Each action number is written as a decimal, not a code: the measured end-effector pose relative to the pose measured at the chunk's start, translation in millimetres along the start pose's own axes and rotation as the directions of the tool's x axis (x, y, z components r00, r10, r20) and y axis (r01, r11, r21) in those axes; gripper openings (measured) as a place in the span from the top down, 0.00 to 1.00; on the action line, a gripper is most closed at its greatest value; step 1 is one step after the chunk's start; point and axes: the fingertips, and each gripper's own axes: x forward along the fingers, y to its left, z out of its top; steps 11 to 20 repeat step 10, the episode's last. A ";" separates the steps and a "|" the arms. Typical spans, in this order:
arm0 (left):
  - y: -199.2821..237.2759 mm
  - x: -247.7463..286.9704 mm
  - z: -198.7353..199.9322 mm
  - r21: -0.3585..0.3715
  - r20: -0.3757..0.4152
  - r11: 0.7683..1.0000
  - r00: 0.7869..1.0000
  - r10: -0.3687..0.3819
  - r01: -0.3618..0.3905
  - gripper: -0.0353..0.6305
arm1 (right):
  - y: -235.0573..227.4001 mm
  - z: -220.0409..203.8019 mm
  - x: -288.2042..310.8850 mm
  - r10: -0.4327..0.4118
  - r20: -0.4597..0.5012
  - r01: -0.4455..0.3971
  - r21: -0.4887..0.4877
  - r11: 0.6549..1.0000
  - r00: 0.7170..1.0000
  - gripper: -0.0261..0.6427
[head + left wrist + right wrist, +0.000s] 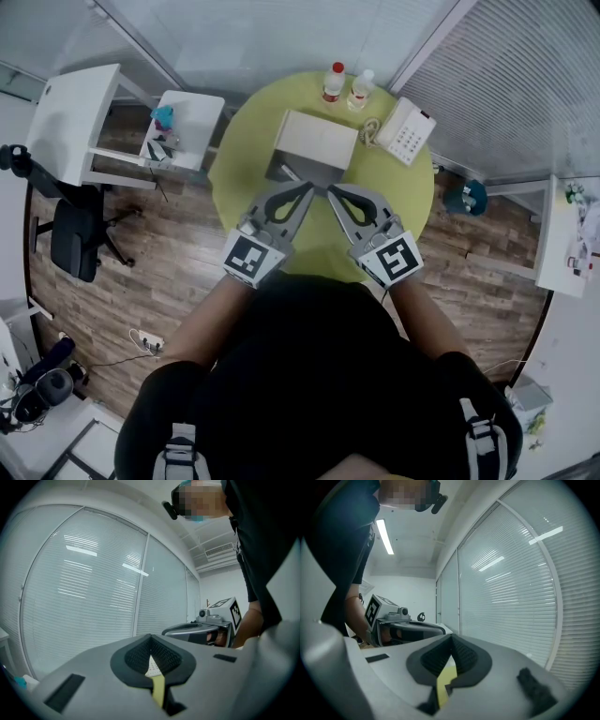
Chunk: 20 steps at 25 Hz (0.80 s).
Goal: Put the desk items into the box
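Box (pixel 316 141): pale, on the round yellow-green table (pixel 412 202), in its far half, roughly midway between the left and right edges; a grey part shows at its near side, which we cannot resolve further.

Desk items, all outside the box: red-capped bottle (pixel 333 82) and white-capped bottle (pixel 360 91) stand upright side by side at the table's far edge, just beyond the box's far right corner; white keypad phone (pixel 405 131) lies towards the far right edge, beside the box; a small coiled cord (pixel 372 129) sits between phone and box; we cannot tell whether it touches either.

Left gripper (pixel 307 187): tip over the table just on the near side of the box; in the left gripper view its dark ribbed pads (pixel 136 656) are pressed together at the tip with nothing between them; only a thin sliver of table shows through the slot below; it points up towards the window blinds (pixel 84 583).

Right gripper (pixel 333 192): tip close beside the left one but apart from it, the two converging in front of the box; we note its pads (pixel 466 656) likewise closed on nothing.

Surroundings: wood floor (pixel 178 272) around the table; small white side table (pixel 192 117) just off the table's left edge; white desk (pixel 75 117) further left; black office chair (pixel 75 239) near it.
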 end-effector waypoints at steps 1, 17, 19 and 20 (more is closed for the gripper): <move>0.3 0.8 0.6 0.002 0.007 1.000 1.000 0.002 -0.002 0.94 | -0.5 -0.8 -0.5 0.000 -0.007 0.000 0.001 1.000 1.000 0.94; -1.0 1.6 -3.2 0.006 0.002 1.000 1.000 0.004 -0.004 0.94 | -0.7 -5.9 -2.6 -0.006 -0.007 0.006 0.002 1.000 1.000 0.94; -1.0 1.6 -3.2 0.006 0.002 1.000 1.000 0.004 -0.004 0.94 | -0.7 -5.9 -2.6 -0.006 -0.007 0.006 0.002 1.000 1.000 0.94; -1.0 1.6 -3.2 0.006 0.002 1.000 1.000 0.004 -0.004 0.94 | -0.7 -5.9 -2.6 -0.006 -0.007 0.006 0.002 1.000 1.000 0.94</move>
